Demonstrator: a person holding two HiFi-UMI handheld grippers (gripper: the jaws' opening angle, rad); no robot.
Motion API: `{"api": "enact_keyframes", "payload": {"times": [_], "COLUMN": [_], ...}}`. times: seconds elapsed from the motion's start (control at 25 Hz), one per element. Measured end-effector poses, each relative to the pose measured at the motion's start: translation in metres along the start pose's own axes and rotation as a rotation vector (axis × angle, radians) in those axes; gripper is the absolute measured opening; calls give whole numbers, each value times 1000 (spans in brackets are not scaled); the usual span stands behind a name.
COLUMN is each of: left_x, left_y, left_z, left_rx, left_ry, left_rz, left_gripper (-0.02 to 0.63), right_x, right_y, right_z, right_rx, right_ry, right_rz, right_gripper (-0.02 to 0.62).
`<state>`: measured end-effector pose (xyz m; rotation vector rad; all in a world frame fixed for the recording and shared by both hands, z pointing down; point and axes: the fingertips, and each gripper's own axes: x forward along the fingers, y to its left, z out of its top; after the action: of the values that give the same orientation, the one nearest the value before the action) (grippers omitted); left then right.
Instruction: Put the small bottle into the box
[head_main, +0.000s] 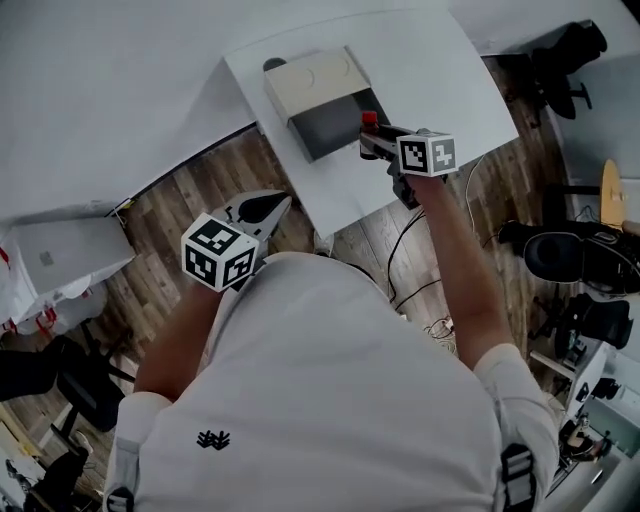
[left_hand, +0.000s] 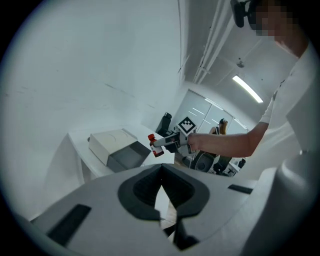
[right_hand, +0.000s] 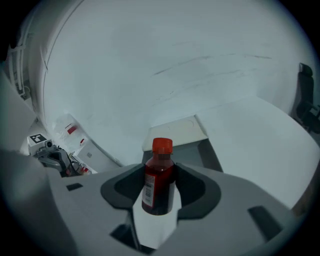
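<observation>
Small bottle, one; box, one

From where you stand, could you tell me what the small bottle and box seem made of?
The small bottle: clear plastic or glass, unclear which; dark red contents show through; red cap looks plastic. The box: probably matte cardboard, judging by its flat beige shell and grey tray.

My head camera looks steeply down; my left tool views the desk from afar, my right tool from close by; all three share the box.
</observation>
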<state>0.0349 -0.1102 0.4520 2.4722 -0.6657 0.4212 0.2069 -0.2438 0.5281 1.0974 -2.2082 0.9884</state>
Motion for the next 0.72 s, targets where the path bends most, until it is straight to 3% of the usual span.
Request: {"api": "enact_keyframes", "payload": {"times": [0.4,0.72], "left_x": [2,1], "left_y": [13,18], "left_z": [-1,-3], "left_rx": [-96,-131], "left_ry": [-52,-74], "left_rz": [168,239], "left_gripper": [6,6], "right_x": [51,87], "right_y": [-51,-68], "right_z": [26,24], "right_rx": [-85,-146], "right_ry": [108,188], "right_rz": [16,8], "right_gripper": [195,195]}}
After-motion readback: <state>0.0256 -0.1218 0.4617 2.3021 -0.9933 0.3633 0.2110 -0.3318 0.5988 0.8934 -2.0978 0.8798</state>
